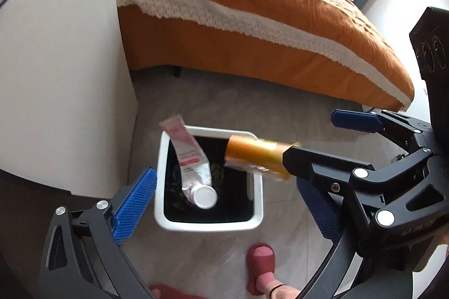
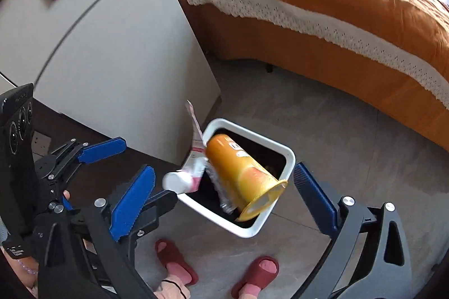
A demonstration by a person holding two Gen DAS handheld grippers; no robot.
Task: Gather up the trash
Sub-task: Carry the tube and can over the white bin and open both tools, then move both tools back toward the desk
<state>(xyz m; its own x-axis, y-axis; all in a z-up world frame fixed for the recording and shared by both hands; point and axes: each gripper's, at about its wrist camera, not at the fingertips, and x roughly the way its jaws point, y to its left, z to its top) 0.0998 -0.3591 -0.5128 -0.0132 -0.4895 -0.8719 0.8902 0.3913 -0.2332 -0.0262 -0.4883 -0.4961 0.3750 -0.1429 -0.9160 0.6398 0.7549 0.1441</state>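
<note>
A pink-and-white tube (image 1: 193, 164) and an orange cup (image 2: 241, 172) hang over the white bin (image 1: 168, 214) (black-lined), tube at the cup's nine o'clock. Left gripper (image 1: 224, 200) and right gripper (image 2: 224, 195) gape empty, above red slippers (image 2: 175, 262).

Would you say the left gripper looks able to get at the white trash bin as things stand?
Probably yes: the left gripper hangs open above the white trash bin, with only the pink tube between.

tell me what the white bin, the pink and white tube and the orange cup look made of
Bin: likely rigid plastic, smooth matte white rim, moulded rounded corners.
Tube: probably soft plastic, glossy, creased and squeezed flat near its white cap.
Cup: looks like printed paper or thin plastic, slightly shiny; the blur leaves it open.
</note>
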